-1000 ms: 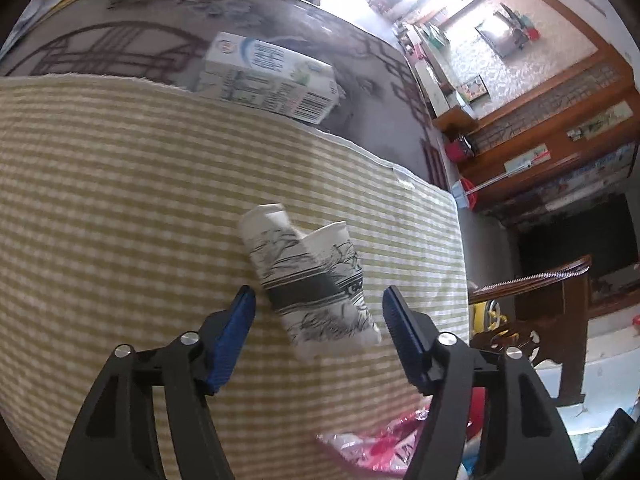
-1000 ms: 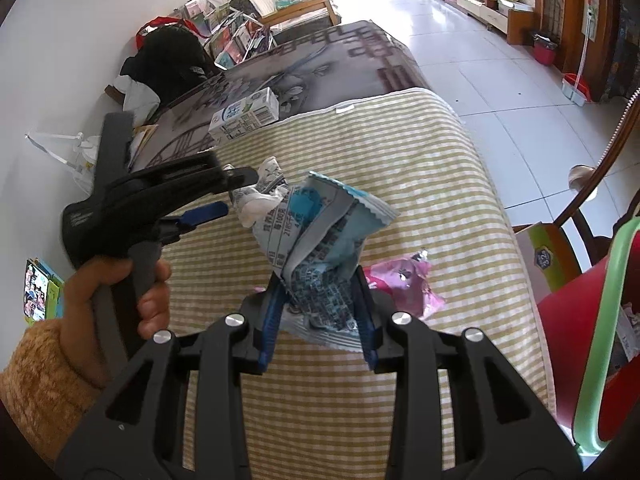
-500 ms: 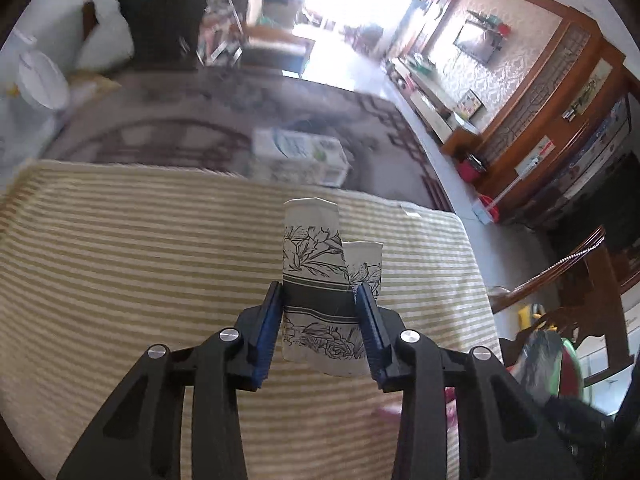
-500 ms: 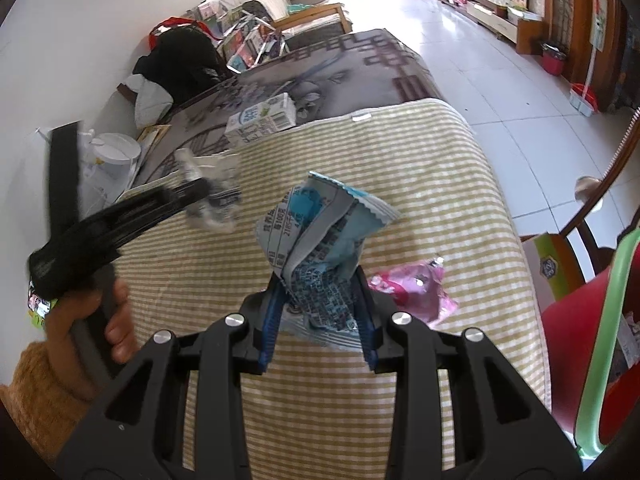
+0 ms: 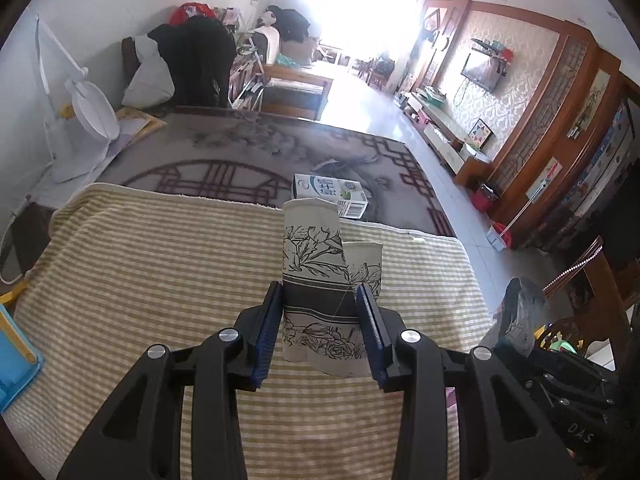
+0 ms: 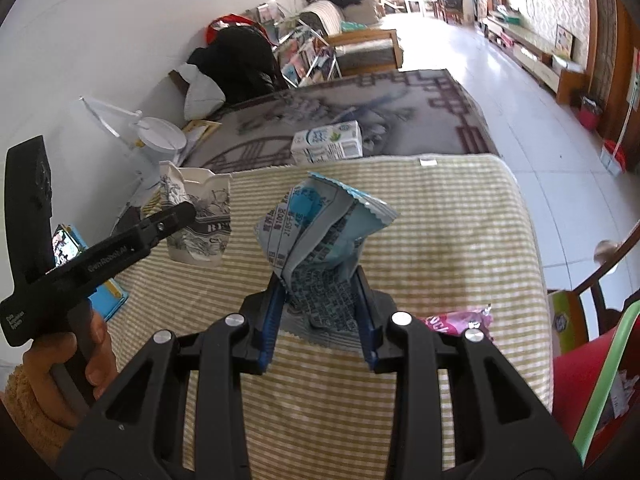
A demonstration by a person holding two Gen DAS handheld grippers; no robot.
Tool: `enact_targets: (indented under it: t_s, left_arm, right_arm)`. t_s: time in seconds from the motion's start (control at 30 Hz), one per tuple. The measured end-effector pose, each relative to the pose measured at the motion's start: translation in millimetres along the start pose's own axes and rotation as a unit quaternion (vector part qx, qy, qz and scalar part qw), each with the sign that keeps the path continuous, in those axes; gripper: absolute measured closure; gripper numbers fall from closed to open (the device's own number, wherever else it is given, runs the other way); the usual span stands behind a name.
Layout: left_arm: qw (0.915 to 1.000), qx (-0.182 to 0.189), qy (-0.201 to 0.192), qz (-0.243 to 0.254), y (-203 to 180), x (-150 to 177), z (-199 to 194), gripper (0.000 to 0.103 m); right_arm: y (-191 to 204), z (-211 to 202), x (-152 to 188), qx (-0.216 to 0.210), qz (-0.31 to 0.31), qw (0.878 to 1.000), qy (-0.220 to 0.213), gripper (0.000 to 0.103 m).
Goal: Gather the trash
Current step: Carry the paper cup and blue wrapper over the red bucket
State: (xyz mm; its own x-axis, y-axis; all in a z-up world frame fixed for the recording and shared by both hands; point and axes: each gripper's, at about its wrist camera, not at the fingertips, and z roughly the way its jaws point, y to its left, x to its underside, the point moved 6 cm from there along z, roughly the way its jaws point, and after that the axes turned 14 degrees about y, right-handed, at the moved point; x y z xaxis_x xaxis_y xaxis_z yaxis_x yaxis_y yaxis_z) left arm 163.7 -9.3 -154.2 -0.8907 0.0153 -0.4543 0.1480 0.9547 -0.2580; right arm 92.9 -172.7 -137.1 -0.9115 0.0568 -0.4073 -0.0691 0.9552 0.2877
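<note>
My left gripper point(image 5: 320, 320) is shut on a crushed white paper cup point(image 5: 320, 280) with black flower drawings and holds it above the striped yellow cloth point(image 5: 140, 272). The cup point(image 6: 200, 220) and the left gripper point(image 6: 176, 216) also show at the left of the right wrist view. My right gripper point(image 6: 318, 316) is shut on a crumpled blue and white snack wrapper point(image 6: 316, 236), lifted off the cloth point(image 6: 440, 220). A white milk carton point(image 5: 330, 194) lies beyond the cloth's far edge; it also shows in the right wrist view point(image 6: 328, 146). A pink wrapper point(image 6: 460, 322) lies on the cloth at right.
A dark patterned mat point(image 5: 240, 152) covers the far table half. A white desk fan point(image 5: 88, 116) stands far left. A blue item point(image 5: 16, 364) lies at the left edge. A red bin with green rim point(image 6: 592, 392) and a wooden chair point(image 5: 592, 264) stand at right.
My left gripper closed on the paper cup and lifted it off the cloth, swinging up and left. My right gripper kept its hold on the blue wrapper and rose slightly.
</note>
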Motion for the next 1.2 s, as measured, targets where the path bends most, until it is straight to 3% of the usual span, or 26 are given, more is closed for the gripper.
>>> enact_targets:
  t_s: [0.57,1.2]
  left_arm:
    - [0.9993,-0.023,-0.027,0.009,-32.7,18.0,-32.8,0.067]
    - [0.9973,-0.054,-0.048,0.011,-88.2,41.7,-59.7,0.067]
  right_arm:
    - [-12.0,-36.8,13.2,-0.027,-0.027,0.999,-0.035,0.070]
    - [-54.6,-70.2,24.8,-0.058,-0.037,0.996,-0.049,0.070]
